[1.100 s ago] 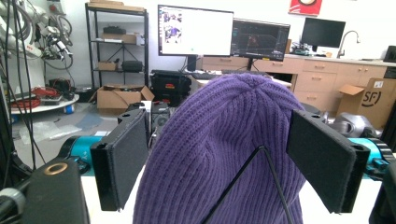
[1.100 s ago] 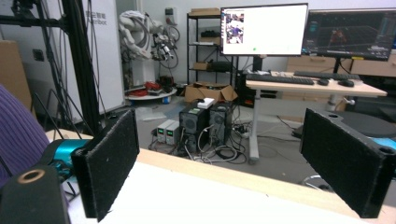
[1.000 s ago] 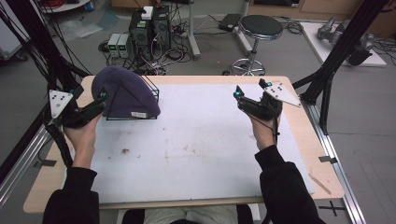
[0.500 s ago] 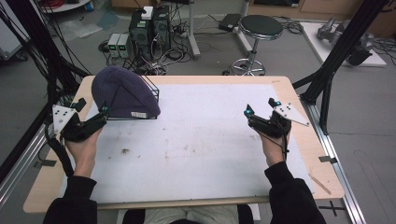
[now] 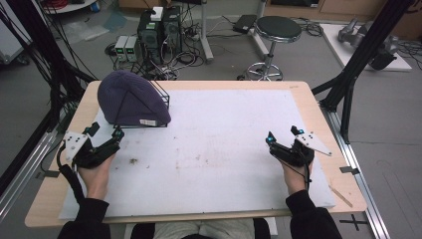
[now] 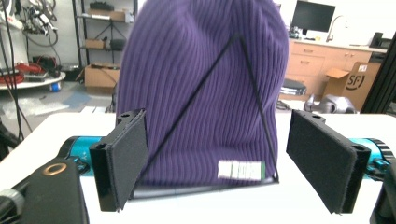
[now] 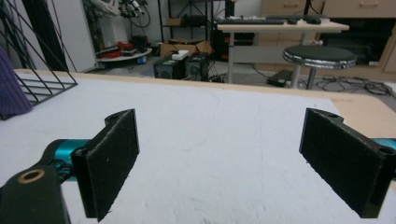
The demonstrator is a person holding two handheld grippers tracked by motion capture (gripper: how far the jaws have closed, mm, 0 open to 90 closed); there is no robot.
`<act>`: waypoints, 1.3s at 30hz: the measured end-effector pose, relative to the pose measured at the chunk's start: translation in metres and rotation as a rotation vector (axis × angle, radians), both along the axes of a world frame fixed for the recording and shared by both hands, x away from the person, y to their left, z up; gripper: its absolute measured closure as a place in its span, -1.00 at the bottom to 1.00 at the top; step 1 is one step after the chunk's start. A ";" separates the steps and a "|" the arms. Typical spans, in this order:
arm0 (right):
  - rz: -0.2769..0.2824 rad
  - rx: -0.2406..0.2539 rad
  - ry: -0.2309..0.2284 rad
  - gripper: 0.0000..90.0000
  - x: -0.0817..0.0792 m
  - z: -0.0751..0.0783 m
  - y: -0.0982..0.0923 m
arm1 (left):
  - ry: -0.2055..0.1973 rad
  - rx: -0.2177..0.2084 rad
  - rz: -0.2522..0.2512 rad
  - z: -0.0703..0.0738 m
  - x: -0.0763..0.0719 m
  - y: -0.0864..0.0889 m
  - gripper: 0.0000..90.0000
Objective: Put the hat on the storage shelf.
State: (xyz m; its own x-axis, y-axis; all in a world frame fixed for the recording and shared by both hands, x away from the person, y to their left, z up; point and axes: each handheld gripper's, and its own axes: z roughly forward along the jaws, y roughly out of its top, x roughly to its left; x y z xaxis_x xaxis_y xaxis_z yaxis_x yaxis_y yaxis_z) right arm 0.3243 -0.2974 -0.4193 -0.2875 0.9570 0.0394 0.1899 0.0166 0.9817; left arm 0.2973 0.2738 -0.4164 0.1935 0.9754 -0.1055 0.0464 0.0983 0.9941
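Observation:
A purple knit beanie [image 5: 132,102] is pulled over a black wire stand [image 5: 161,94] at the far left of the white mat [image 5: 224,139]. My left gripper [image 5: 106,130] rests just in front of it, open, with nothing between the jaws. In the left gripper view the beanie [image 6: 205,84] stands close ahead of the gripper [image 6: 229,172], a small white label at its lower edge. My right gripper [image 5: 283,134] lies at the right of the mat, open and holding nothing. In the right gripper view that gripper [image 7: 233,163] faces bare mat, with the wire stand [image 7: 37,79] far left.
The mat covers a wooden table [image 5: 303,92]. Small dark crumbs [image 5: 133,160] lie near my left hand. A thin wooden stick [image 5: 341,194] lies at the right front corner. Beyond the table are a stool [image 5: 278,30], computer boxes [image 5: 159,27] and black frame posts [image 5: 358,64].
Both grippers have drawn back toward the near edge of the table. The left one has come away from the beanie's side. The beanie and stand have not moved.

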 end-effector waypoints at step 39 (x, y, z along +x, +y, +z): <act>-0.080 -0.017 -0.010 -0.75 -0.016 -0.022 -0.016 | 0.060 -0.030 0.013 -0.027 -0.012 0.000 -0.51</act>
